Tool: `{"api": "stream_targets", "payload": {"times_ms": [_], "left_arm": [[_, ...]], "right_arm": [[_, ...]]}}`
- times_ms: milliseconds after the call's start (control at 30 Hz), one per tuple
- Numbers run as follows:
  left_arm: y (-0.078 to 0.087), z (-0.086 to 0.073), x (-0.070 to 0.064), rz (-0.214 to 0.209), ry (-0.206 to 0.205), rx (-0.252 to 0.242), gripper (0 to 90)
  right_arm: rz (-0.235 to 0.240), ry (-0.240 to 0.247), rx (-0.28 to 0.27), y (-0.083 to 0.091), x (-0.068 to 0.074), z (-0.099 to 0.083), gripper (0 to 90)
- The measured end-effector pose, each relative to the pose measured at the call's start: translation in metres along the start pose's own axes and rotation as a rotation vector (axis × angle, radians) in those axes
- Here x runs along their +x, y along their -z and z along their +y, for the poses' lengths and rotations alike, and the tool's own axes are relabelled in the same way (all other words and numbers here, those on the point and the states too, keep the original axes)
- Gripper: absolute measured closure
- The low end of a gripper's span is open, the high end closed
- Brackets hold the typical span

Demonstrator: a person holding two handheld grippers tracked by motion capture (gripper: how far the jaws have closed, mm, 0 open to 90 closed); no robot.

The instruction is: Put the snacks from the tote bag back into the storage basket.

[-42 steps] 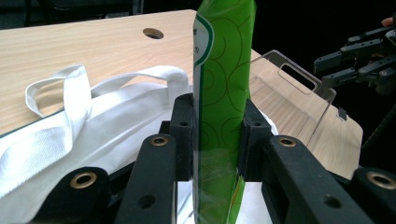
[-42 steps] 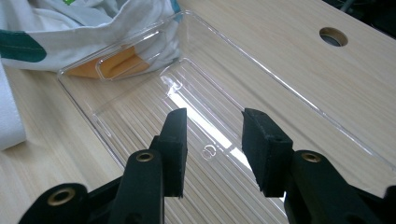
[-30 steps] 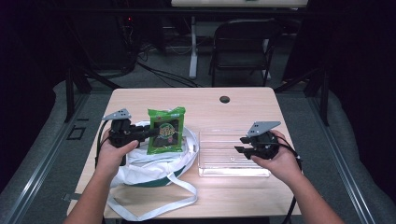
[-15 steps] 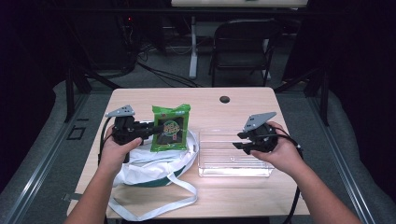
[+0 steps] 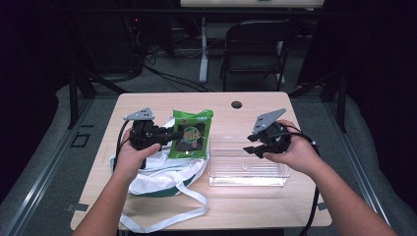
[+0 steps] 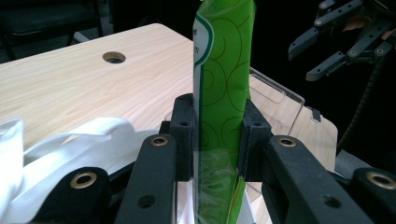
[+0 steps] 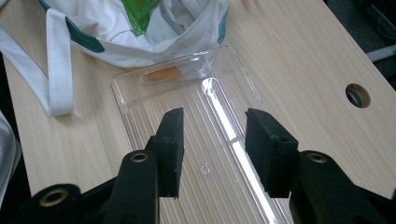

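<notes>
**Q:** Two grippers are in use. What is the pose and state of each?

**A:** Left gripper [image 5: 169,135]: held in the person's left hand [image 5: 132,156], forearm entering from the bottom left of the high view and angled up toward the table's middle. Its jaws point to the person's right and are pressed against both faces of the green snack packet [image 5: 191,133]. In the left gripper view the packet [image 6: 223,88] stands edge-on between the two pads, clamped near its lower clear section.

Right gripper [image 5: 252,145]: held in the person's right hand [image 5: 290,152], forearm entering from the bottom right. Its jaws point to the person's left and stand spread apart with nothing between them. In the right gripper view [image 7: 212,140] they hang above the clear plastic tray [image 7: 140,121].

**Q:** Where is the packet relative to other items?

**A:** It is lifted off the wooden table [image 5: 295,108], above the far edge of the white cloth bag [image 5: 162,172], with its printed face toward the high camera. Its right edge is near the tray's [image 5: 216,169] left end.

**Q:** Where are the tray and bag?

**A:** The tray lies flat on the table, right of centre, just beside the bag. The bag sits left of centre, its white strap [image 5: 196,196] trailing toward the near edge. A round cable hole [image 5: 237,104] lies at the table's far side.

**Q:** Are the grippers in contact?

**A:** No. They are apart, facing each other across the tray's left end.
</notes>
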State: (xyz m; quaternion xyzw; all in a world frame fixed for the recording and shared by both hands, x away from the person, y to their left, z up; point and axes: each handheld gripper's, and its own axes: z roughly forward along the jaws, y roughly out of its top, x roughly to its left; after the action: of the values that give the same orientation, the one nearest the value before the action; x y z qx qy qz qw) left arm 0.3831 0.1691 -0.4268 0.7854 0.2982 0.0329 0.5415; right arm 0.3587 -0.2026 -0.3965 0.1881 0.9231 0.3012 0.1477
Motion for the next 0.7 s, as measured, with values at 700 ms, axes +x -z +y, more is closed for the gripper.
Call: {"api": "stream_targets", "payload": {"times_ms": [700], "left_arm": [[-0.027,0.007,-0.012,-0.035,-0.032,0.039,72.8]], "right_arm": [[0.001,0.056,0.017,0.015,-0.007,0.022,53.8]]}}
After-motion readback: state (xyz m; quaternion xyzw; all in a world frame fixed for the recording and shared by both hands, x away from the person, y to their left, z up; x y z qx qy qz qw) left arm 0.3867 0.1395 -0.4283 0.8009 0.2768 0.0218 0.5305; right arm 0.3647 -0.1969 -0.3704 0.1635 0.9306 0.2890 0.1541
